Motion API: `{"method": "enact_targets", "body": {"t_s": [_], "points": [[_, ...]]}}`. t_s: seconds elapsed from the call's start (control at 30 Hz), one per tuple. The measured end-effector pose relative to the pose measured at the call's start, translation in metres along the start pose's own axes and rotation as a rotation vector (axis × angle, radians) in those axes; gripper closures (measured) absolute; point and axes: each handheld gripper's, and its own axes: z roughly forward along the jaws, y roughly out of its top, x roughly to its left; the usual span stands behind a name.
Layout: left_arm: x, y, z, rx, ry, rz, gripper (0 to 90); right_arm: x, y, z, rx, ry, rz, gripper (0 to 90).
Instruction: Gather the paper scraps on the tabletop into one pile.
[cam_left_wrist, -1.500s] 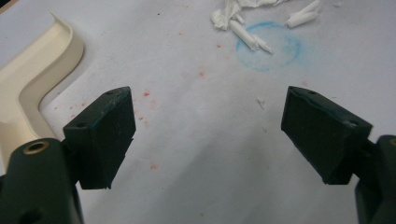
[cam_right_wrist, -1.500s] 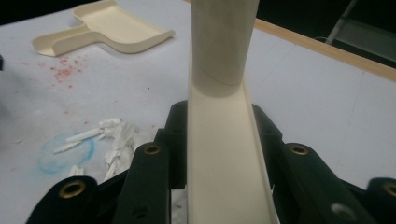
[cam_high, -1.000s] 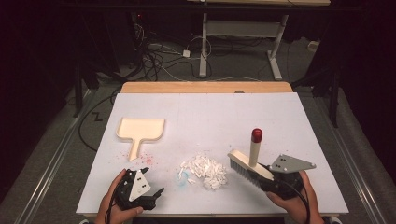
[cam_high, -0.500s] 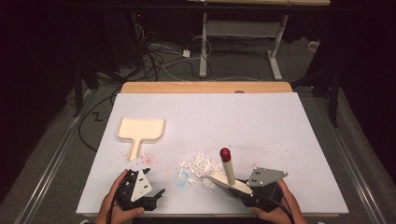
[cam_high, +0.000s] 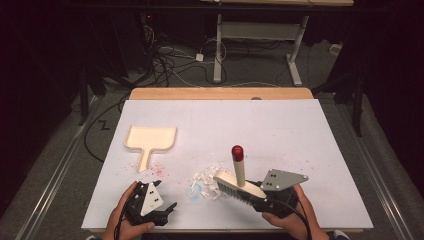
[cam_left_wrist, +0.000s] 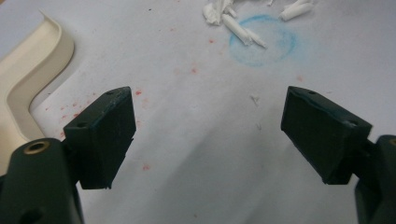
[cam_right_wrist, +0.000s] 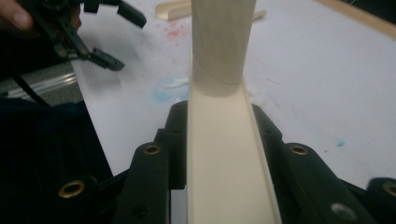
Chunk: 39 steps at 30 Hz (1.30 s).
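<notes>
My right claw (cam_high: 260, 196): clamped on the brush (cam_high: 239, 184), jaws pinching its flat cream back.
My left claw (cam_high: 167, 207): jaws wide, nothing between them, at the near edge of the table (cam_high: 280, 125).
Brush: one; stiff, light wood, bristles soft; I judge the back the best hold, not the round red-tipped handle.
Paper scraps (cam_high: 206, 179): one small heap, weightless, likely to scatter, touching the bristles.
Dustpan (cam_high: 150, 139): one, farther left, well apart from heap.

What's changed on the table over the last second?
The right claw, shut on the brush, swept it leftward into the white scraps, bunching them toward the left. The left claw stayed open and in place, and the dustpan hasn't moved.
</notes>
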Motion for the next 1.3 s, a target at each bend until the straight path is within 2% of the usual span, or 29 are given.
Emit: {"method": "enact_targets", "body": {"t_s": [0.1, 0.17, 0.23, 0.3, 0.43, 0.53, 0.6, 0.63, 0.67, 0.73, 0.8, 0.9, 0.93, 1.0, 1.07, 1.2, 1.3], "points": [[0.0, 0.0, 0.0, 0.001, 0.006, -0.004, 16.9, -0.005, 0.004, -0.01, -0.056, -0.038, 0.009, 68.0], [0.001, 0.0, 0.001, 0.002, 0.006, -0.008, 16.9, -0.012, 0.005, -0.011, -0.074, -0.082, 0.008, 68.0], [0.001, 0.001, 0.001, 0.001, 0.005, -0.013, 16.9, -0.019, 0.004, -0.006, -0.094, -0.159, -0.01, 68.0], [0.001, 0.001, 0.002, 0.002, 0.002, -0.012, 16.9, -0.03, -0.001, 0.008, -0.109, -0.239, -0.009, 68.0], [0.001, 0.002, 0.004, 0.009, -0.001, -0.005, 16.9, -0.05, -0.012, 0.041, -0.102, -0.328, -0.002, 68.0], [0.001, 0.002, 0.003, 0.007, -0.001, -0.008, 16.9, -0.061, -0.017, 0.066, -0.076, -0.348, 0.026, 68.1], [0.002, 0.001, 0.003, 0.004, -0.002, -0.01, 16.9, -0.063, -0.02, 0.078, -0.074, -0.355, 0.028, 68.1], [0.001, 0.001, 0.003, 0.003, -0.002, -0.011, 16.9, -0.061, -0.021, 0.083, -0.086, -0.35, 0.047, 68.2], [0.001, 0.001, 0.003, 0.002, -0.003, -0.011, 16.9, -0.058, -0.021, 0.086, -0.094, -0.334, 0.064, 68.0], [0.001, 0.0, 0.002, 0.001, -0.005, -0.011, 16.9, -0.047, -0.018, 0.091, -0.078, -0.324, 0.047, 67.5], [0.001, 0.0, 0.002, 0.004, -0.004, -0.012, 17.0, -0.034, -0.014, 0.094, -0.097, -0.267, 0.058, 67.6], [0.001, 0.0, 0.002, 0.005, -0.003, -0.007, 16.9, -0.021, -0.008, 0.099, -0.113, -0.213, 0.059, 68.0], [0.001, 0.001, 0.002, 0.001, -0.003, -0.01, 16.9, -0.017, -0.005, 0.101, -0.119, -0.21, 0.056, 68.1], [0.001, 0.001, 0.002, 0.0, -0.003, -0.01, 16.9, -0.012, -0.001, 0.103, -0.11, -0.21, 0.016, 68.0], [0.002, 0.001, 0.002, -0.003, -0.005, -0.016, 16.9, -0.013, 0.003, 0.101, -0.113, -0.225, -0.009, 68.0], [0.003, 0.0, 0.002, 0.003, -0.005, -0.016, 17.0, -0.029, 0.013, 0.089, -0.149, -0.234, 0.003, 68.1], [0.003, 0.0, 0.001, -0.001, -0.002, -0.017, 17.0, -0.044, 0.017, 0.086, -0.145, -0.244, -0.031, 68.1]]}}
